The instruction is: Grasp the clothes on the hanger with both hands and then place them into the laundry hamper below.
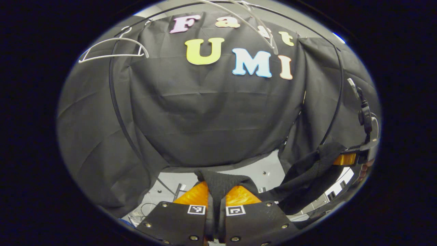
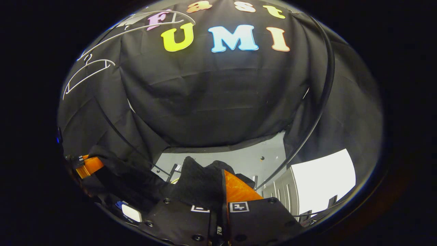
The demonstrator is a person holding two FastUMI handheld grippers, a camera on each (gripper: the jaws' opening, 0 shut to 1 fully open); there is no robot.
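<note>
We see the left tool (image 1: 216,196) clenched on 1 edge of the black garment (image 1: 307,174) and the right tool (image 2: 218,191) clenched on the other, so the cloth spans between them, clear of the 2 bare hangers (image 1: 112,49) above, ready for lowering.

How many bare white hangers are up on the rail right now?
2. In the left gripper view, one hanger hangs at upper left; a second hanger is tilted at top centre. Others may be hidden beyond the edge.
</note>
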